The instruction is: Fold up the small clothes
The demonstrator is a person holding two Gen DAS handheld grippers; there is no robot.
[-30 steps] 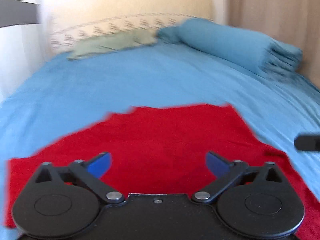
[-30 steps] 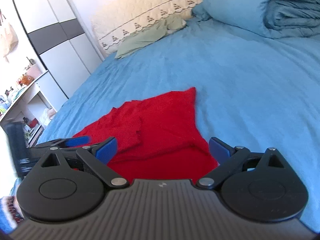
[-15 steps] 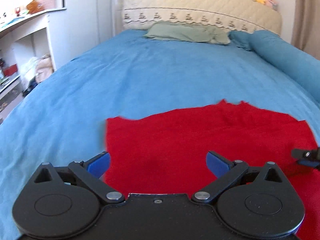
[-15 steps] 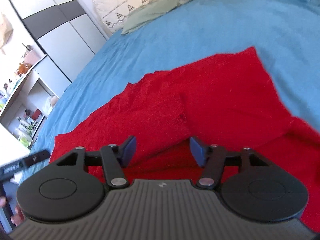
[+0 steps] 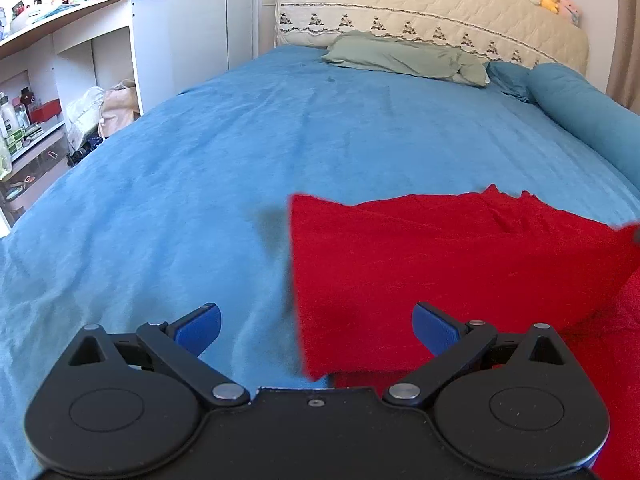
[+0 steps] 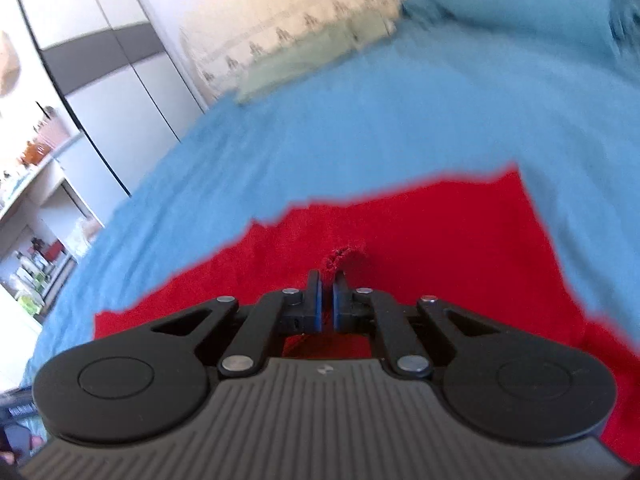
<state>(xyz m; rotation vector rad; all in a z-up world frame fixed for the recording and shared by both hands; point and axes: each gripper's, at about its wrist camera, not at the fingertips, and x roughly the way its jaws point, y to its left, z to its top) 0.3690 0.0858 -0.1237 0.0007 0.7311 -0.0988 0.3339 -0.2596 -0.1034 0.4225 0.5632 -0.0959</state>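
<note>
A red garment [image 5: 440, 264] lies on the blue bedsheet [image 5: 200, 184]. In the left wrist view its left edge is lifted off the sheet and casts a shadow. My left gripper [image 5: 316, 326] is open and empty, low over that left edge. In the right wrist view the red garment [image 6: 440, 240] spreads under my right gripper [image 6: 327, 284], which is shut on a small pinch of the red fabric. The view there is blurred by motion.
A green pillow [image 5: 404, 58] and a beige headboard [image 5: 420, 12] stand at the far end of the bed. A rolled blue duvet [image 5: 592, 120] lies along the right side. White shelves [image 5: 48, 80] and a wardrobe [image 6: 120, 80] stand left of the bed.
My right gripper closed from open onto the red fabric and lifted it. My left gripper swung left, so the garment's left edge now lies between its fingers.
</note>
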